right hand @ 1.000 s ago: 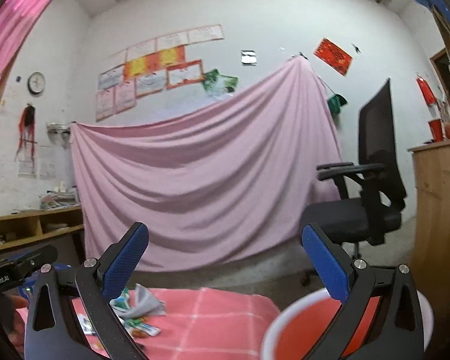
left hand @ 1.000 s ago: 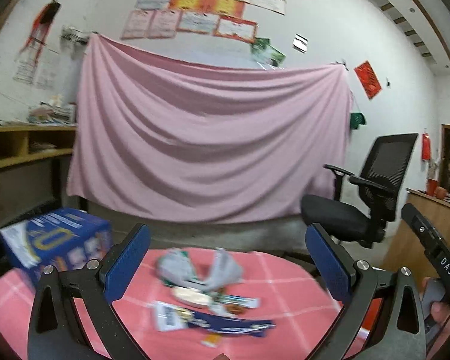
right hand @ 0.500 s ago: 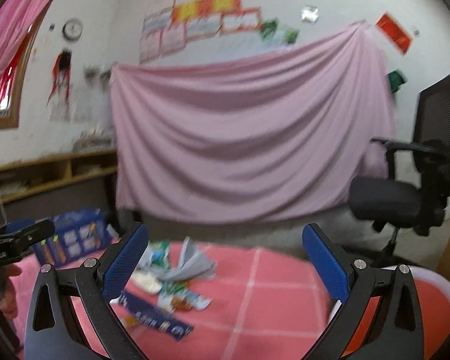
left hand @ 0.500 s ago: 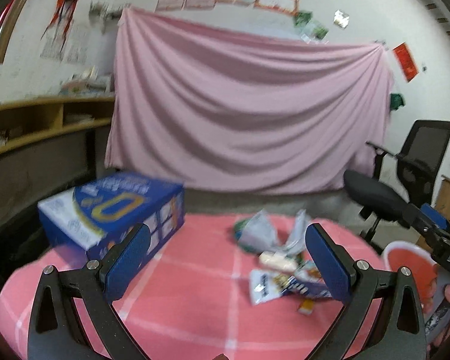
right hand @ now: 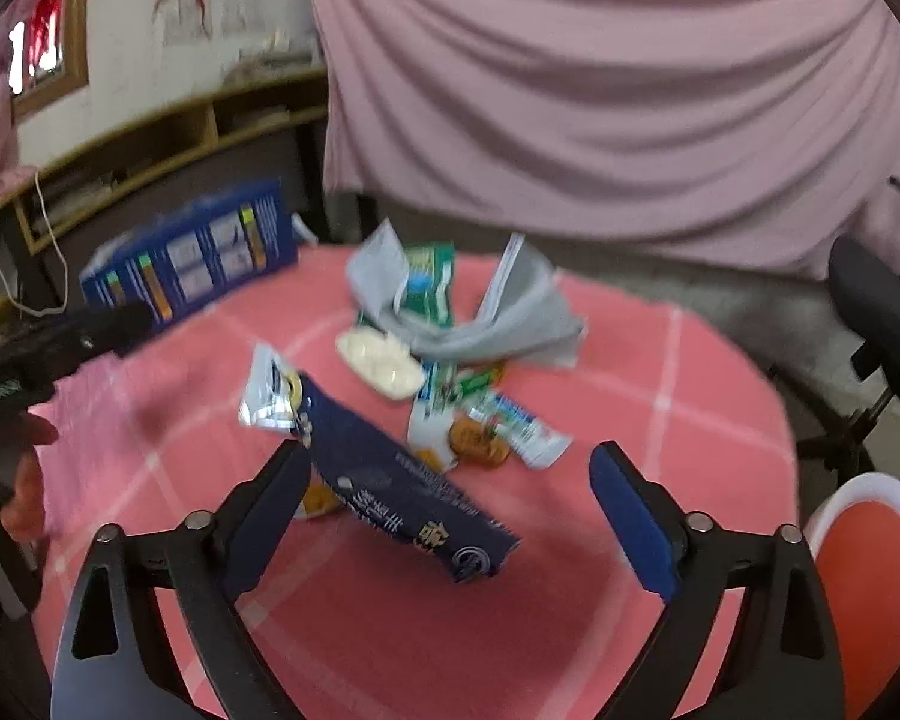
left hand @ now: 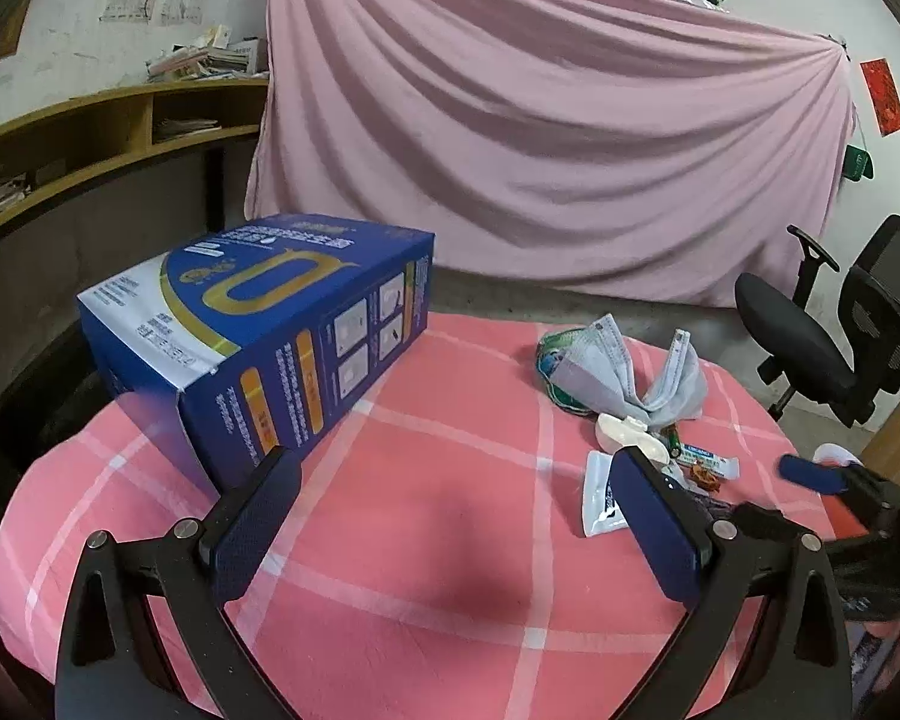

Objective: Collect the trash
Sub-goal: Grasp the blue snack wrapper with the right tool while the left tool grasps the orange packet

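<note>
- Currently both tools empty, hovering over round table (left hand: 390, 540) w/ pink check cloth; nothing gripped.
- Left tool (left hand: 450, 516): fingers spread wide, above bare cloth between blue box (left hand: 258, 330) and trash pile. Judged a standby pose, leaving the pile to the other hand.
- Right tool (right hand: 450, 516): also wide, pointed at the pile; dark blue wrapper (right hand: 402, 492) lies between its fingers, nearest end just past the tips. Likely first pick, as it is the closest, longest piece. Contact w/ left finger can't be told (view blurred).
- Trash clustered near table centre: grey crumpled bag (right hand: 510, 324), green packet (right hand: 429, 282), white oval lid-like piece (right hand: 378, 363), silver sachet (right hand: 267, 387), small snack wrappers (right hand: 498, 426). Pieces overlap, so a careless close may drag neighbours.
- Red bin w/ white rim (right hand: 870, 588) sits off the table's right edge, below right tool; short carry, prob. why the right hand picks.
- Room: open cloth in front and right of pile; box blocks the left-rear side. Office chair (left hand: 822, 348) stands beyond far right edge, well apart.
- Risk: light wrappers near the edge could slide off.
</note>
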The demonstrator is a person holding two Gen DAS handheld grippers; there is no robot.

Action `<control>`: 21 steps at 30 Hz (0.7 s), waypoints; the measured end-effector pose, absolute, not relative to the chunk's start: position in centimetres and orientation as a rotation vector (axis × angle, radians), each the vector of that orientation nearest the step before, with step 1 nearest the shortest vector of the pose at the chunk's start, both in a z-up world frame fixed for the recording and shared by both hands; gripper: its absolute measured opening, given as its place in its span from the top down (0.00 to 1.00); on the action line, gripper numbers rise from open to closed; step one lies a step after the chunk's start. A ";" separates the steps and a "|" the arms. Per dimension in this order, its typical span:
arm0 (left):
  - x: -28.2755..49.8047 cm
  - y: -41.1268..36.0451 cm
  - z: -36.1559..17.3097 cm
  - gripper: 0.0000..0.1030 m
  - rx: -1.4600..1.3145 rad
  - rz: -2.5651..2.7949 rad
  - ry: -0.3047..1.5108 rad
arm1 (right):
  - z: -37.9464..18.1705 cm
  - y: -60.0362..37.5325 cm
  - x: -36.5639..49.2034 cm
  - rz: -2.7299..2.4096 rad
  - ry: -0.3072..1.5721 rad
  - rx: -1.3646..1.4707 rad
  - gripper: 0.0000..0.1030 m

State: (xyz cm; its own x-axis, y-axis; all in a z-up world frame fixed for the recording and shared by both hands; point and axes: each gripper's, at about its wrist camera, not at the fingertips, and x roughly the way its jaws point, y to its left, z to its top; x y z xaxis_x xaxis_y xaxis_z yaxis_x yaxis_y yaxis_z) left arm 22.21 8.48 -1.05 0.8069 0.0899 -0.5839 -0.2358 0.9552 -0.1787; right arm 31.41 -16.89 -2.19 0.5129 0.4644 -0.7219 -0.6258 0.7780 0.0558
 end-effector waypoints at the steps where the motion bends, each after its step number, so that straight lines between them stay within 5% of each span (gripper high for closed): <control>1: 22.3 8.3 -1.0 0.02 -0.247 0.175 0.614 | -2.4 -16.9 31.7 0.667 0.817 -0.217 0.20; 10: 22.9 7.6 -1.3 0.02 -0.254 0.125 0.673 | -3.2 -17.0 32.0 0.752 0.900 -0.189 0.44; 14: 22.9 7.3 -1.4 0.03 -0.255 0.088 0.687 | -3.3 -17.1 31.2 0.768 0.902 -0.216 0.65; 21: 22.8 5.7 -1.6 0.07 -0.228 -0.039 0.711 | -2.9 -19.1 31.0 0.765 0.879 -0.146 0.88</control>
